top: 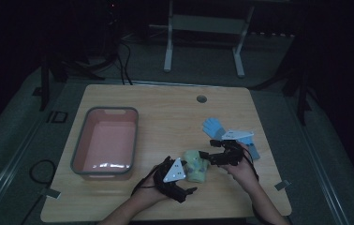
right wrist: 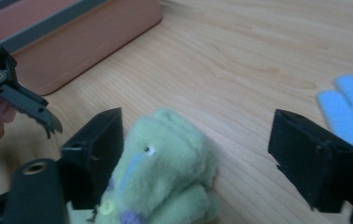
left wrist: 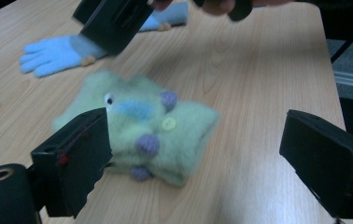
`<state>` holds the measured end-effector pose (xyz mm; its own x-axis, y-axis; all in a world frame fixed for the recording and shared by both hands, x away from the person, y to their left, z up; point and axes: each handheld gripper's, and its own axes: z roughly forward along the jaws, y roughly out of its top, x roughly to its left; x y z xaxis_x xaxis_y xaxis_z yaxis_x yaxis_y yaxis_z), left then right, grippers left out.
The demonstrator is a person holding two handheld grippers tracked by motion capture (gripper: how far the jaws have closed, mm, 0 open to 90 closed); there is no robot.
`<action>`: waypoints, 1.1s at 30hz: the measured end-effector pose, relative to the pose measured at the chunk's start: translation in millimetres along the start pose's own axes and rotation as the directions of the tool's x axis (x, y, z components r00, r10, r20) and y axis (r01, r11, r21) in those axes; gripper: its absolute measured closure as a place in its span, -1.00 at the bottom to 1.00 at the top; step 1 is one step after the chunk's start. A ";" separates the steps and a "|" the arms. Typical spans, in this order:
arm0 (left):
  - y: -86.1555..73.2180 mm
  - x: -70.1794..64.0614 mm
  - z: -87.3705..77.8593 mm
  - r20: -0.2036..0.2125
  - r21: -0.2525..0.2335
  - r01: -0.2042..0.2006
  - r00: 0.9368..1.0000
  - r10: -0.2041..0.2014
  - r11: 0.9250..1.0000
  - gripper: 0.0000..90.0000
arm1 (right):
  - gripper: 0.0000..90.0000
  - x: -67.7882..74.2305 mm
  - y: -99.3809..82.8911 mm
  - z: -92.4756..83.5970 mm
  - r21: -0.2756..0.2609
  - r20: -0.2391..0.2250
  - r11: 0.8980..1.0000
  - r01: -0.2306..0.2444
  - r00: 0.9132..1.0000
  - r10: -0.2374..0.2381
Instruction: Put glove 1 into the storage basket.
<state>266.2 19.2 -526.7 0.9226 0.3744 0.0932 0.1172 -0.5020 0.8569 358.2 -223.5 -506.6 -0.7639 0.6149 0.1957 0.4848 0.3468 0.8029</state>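
A folded fuzzy green mitten with purple bobbles, a yellow button and a blue patch lies on the wooden table near its front. My left gripper stands open at its near left side; in the left gripper view the mitten lies by the left jaw, well clear of the right one. My right gripper is open at the mitten's right side; its own view has the mitten beside its left jaw. A light blue glove lies flat behind the right hand.
A pink bin with a grey rim stands on the left half of the table, with nothing visible inside. A round cable hole sits near the far edge. Dark floor, cables and a metal frame lie beyond the table.
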 end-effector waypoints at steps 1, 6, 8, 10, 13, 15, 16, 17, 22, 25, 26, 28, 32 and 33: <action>0.2 0.5 3.8 0.006 0.005 -0.024 1.000 0.024 1.000 -0.73 | -0.45 -0.6 -0.2 2.7 0.008 -0.005 1.000 0.003 1.000 -0.003; -2.6 -2.0 16.1 0.012 0.054 -0.107 0.994 0.107 0.993 -0.66 | -0.30 -4.1 -3.4 19.3 0.056 -0.018 0.998 0.004 1.000 -0.003; -3.6 -1.3 20.4 0.017 0.061 -0.121 0.993 0.120 0.991 -0.60 | -0.28 -6.4 -4.7 24.8 0.076 -0.025 0.997 -0.002 1.000 0.004; -3.5 -0.5 22.6 0.024 0.065 -0.124 0.992 0.123 0.990 -0.59 | -0.26 -7.7 -5.3 27.8 0.086 -0.028 0.996 -0.005 1.000 0.007; -3.5 2.1 29.0 0.035 0.097 -0.143 0.989 0.141 0.985 -0.49 | -0.24 -11.2 -7.0 36.6 0.127 -0.046 0.992 -0.008 0.999 0.014; -4.6 3.8 32.8 0.042 0.119 -0.159 0.987 0.155 0.980 -0.41 | -0.24 -14.0 -8.8 43.0 0.160 -0.072 0.987 -0.033 0.996 0.045; -6.0 5.1 35.5 0.047 0.138 -0.164 0.986 0.159 0.977 -0.38 | -0.24 -14.8 -9.4 44.9 0.171 -0.080 0.984 -0.042 0.995 0.056; -6.0 5.1 35.5 0.047 0.138 -0.164 0.986 0.159 0.977 -0.32 | -0.23 -15.7 -9.9 46.3 0.181 -0.087 0.982 -0.050 0.994 0.066; -5.7 6.6 39.4 0.054 0.177 -0.216 0.976 0.209 0.960 -0.21 | -0.21 -19.6 -11.8 52.0 0.235 -0.126 0.969 -0.074 0.986 0.106; -5.6 4.1 42.0 0.050 0.192 -0.240 0.971 0.235 0.952 -0.21 | 0.03 -21.2 -12.1 55.0 0.259 -0.175 0.963 -0.080 0.976 0.128; -6.4 2.8 43.4 0.048 0.195 -0.243 0.970 0.239 0.950 -0.21 | 0.03 -21.2 -12.1 55.0 0.259 -0.175 0.963 -0.080 0.976 0.128; -7.8 -1.2 46.3 0.023 0.212 -0.283 0.958 0.285 0.935 -0.13 | 0.13 -20.0 -11.6 55.8 0.276 -0.185 0.957 -0.090 0.972 0.144; -7.0 -3.6 47.6 -0.034 0.242 -0.314 0.943 0.332 0.918 0.24 | 0.31 -16.6 -10.9 55.0 0.285 -0.181 0.954 -0.087 0.973 0.143; -6.1 -3.1 47.7 -0.034 0.244 -0.303 0.946 0.321 0.921 0.29 | 0.33 -15.8 -11.1 54.6 0.283 -0.177 0.955 -0.091 0.973 0.145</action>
<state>280.2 -16.0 -556.4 0.8982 0.2200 0.3805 -0.0822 -0.7664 0.6371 388.2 -198.4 -549.4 -0.7488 0.5234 0.4067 0.6527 0.4757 0.5896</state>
